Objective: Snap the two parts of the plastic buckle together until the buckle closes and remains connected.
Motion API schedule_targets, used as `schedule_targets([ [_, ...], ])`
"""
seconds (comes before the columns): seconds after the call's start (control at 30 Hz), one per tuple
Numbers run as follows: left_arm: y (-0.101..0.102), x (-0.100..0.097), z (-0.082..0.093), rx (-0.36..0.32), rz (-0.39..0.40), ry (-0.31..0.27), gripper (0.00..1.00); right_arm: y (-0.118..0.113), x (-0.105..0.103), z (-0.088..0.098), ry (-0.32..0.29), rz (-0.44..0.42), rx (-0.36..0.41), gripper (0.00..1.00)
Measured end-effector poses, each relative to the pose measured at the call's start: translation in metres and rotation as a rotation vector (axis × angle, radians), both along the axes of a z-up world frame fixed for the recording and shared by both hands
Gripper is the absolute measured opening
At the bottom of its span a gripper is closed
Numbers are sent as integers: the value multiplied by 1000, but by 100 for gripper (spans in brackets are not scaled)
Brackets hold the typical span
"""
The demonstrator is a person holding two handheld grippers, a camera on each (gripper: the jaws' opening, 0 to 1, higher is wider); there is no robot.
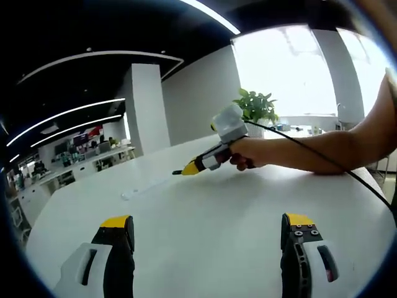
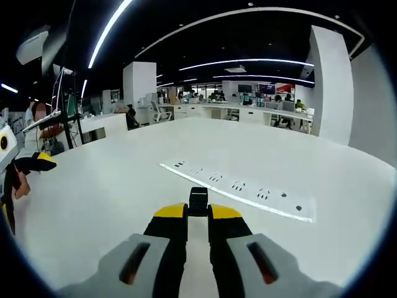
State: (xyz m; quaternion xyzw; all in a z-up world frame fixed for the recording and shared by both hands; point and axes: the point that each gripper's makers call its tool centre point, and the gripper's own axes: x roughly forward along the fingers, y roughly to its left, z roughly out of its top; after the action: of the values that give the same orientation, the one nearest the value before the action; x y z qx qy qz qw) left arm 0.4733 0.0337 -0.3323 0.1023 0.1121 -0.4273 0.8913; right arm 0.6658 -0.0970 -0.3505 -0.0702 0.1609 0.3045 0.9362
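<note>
Right hand-held gripper [image 2: 198, 214] pinches a black buckle part [image 2: 198, 201]; left hand-held gripper [image 1: 208, 226] spread wide, holding nothing.
Buckle part sticks out from the right jaws' yellow tips, low over the white table [image 2: 111, 192], near a white power strip [image 2: 239, 191] set in the tabletop. In the left gripper view a hand [image 1: 248, 153] grips the right gripper across the table, a cable trailing back, a potted plant [image 1: 255, 107] behind it.

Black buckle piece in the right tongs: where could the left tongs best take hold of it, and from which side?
Probably its free end. The buckle piece sticks out forward past the yellow tips of the right tongs, which clamp its rear. The open left tongs should come from the front, facing those tips.
</note>
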Motion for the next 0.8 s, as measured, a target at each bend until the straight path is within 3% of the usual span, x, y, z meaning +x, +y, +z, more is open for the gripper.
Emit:
schedule_targets([
  [0.8,4,0,4,3,11,-25,100,5,21,-8,13,-8,-15,10],
])
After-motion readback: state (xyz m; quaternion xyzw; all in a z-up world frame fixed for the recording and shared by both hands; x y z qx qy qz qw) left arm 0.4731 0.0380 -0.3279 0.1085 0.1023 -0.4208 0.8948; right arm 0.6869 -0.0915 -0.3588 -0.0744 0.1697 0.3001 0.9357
